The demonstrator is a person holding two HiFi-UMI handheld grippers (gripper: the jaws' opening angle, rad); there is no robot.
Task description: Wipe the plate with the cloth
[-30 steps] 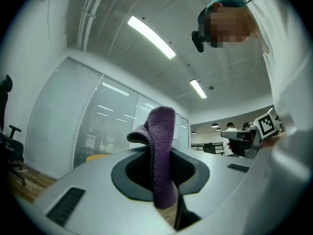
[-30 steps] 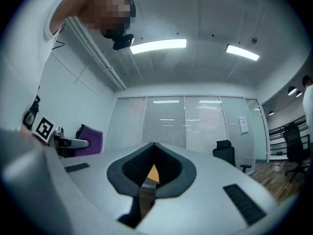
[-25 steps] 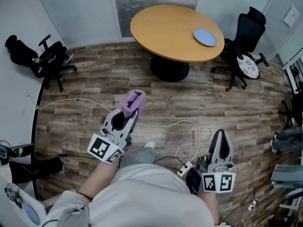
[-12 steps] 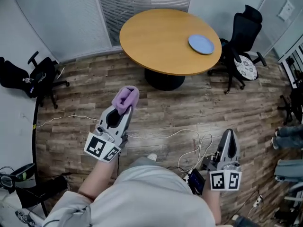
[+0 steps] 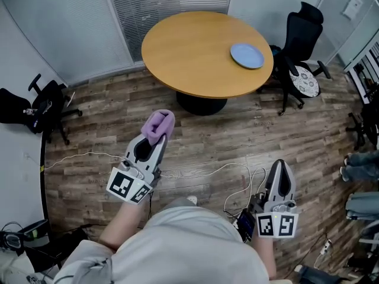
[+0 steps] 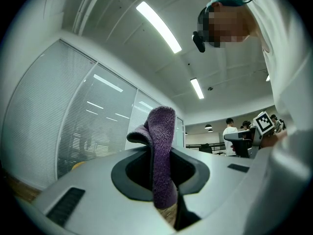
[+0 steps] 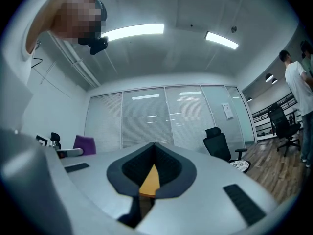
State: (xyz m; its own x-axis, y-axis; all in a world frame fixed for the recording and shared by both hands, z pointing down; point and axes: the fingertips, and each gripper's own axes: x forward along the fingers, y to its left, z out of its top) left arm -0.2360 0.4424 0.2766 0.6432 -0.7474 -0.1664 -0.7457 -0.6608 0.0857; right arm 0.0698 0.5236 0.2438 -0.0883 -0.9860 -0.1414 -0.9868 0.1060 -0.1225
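**Left gripper** (image 5: pixel 159 136): the jaws are clamped on a purple cloth (image 5: pixel 160 122). The cloth is folded over and sticks out past the jaw tips.

**Right gripper** (image 5: pixel 280 169): the jaws are fully together and hold nothing.

**Position:** both grippers are held over the wood-plank floor (image 5: pixel 296 135), on the person's side of the round wooden table (image 5: pixel 189 52) and well apart from it. The left gripper is the nearer to the table.

**Blue plate** (image 5: pixel 247 55): it lies flat on the table top, near the table's right edge in the head view. It is well apart from the cloth.

**Surroundings:**
- A black office chair (image 5: pixel 301 35) stands just beside the table's right edge.
- A second black chair (image 5: pixel 42 102) stands well to the table's left.
- A white cable (image 5: pixel 201 171) trails on the floor between the table and the person.
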